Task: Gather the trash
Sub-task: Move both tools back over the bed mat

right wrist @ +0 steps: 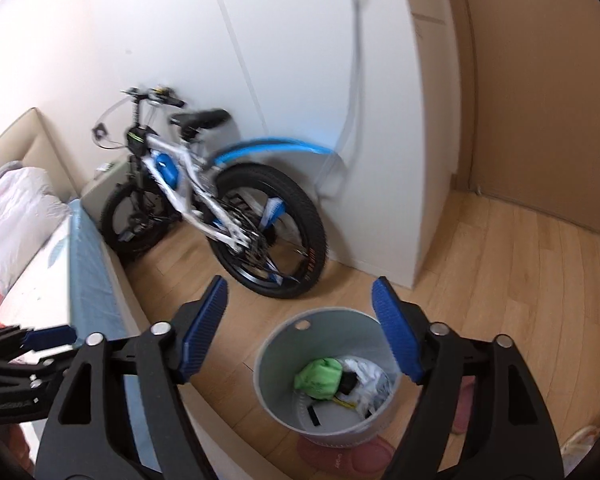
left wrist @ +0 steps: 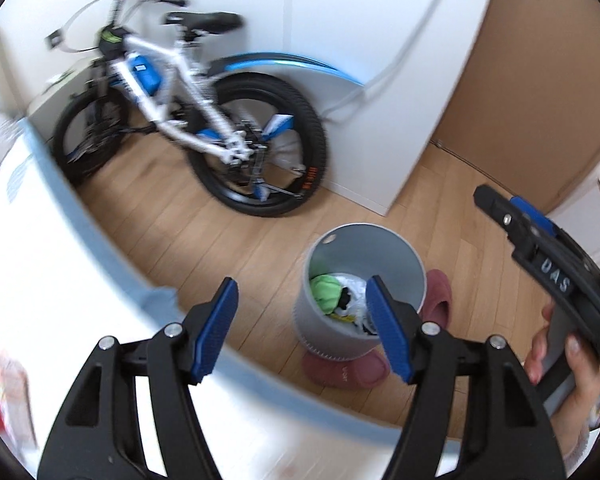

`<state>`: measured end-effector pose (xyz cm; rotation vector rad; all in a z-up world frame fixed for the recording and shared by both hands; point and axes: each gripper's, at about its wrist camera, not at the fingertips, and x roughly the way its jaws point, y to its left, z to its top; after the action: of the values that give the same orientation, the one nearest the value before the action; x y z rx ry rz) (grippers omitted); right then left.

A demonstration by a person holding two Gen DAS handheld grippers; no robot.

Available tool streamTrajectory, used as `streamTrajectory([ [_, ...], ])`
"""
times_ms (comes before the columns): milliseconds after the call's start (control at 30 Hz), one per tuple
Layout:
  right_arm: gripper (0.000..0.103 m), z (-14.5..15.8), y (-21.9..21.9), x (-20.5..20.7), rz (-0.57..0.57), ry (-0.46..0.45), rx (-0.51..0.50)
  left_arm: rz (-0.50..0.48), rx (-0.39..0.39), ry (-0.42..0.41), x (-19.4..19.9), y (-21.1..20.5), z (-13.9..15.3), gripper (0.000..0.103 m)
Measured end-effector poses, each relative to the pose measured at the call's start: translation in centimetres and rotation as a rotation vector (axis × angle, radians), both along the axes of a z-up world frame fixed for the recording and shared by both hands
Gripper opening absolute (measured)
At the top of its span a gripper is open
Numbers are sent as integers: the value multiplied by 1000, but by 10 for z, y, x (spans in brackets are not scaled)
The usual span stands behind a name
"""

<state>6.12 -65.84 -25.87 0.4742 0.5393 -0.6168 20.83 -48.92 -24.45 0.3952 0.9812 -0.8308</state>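
- The left gripper stands with its jaws spread wide and nothing between the blue pads – they touch no object.
- Seen from its own camera, the grey trash bin sits on the wood floor just ahead of and below the right-hand finger, whose pad overlaps the bin's mouth in view without any visible contact.
- Inside the bin lie a crumpled green piece, white crumpled trash and a small black item – all well below the fingertips.
- The right gripper is also wide open and empty, its pads clear of everything.
- From the right wrist view the bin's rim lies directly beyond and below the gap between the fingers, mouth upward.
- Dusky-pink slippers lie against the bin's base, on the side nearer the grippers.
- In the left wrist view the right gripper appears at the far right, a hand wrapped round its handle.
- To the left of both grippers runs the edge of a bed with a pale blue border; whether the left gripper hangs over the mattress or just beside it I cannot tell.
- Far beyond the fingertips a white and blue bicycle leans at the white wall, blurred.
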Motion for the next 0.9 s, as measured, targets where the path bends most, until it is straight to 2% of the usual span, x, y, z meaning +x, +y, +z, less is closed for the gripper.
streamTrajectory([
  [133, 79, 26, 38, 17, 108, -36, -31, 87, -10, -26, -3, 54, 25, 67],
  [433, 80, 81, 167, 55, 438, 6, -93, 334, -31, -109, -10, 195, 73, 67],
  [667, 82, 131, 270, 60, 602, -42, -124, 563, -43, -178, -19, 321, 107, 71],
  [900, 84, 166, 371, 66, 735, -59, -173, 716, -61, -199, -31, 430, 120, 71],
])
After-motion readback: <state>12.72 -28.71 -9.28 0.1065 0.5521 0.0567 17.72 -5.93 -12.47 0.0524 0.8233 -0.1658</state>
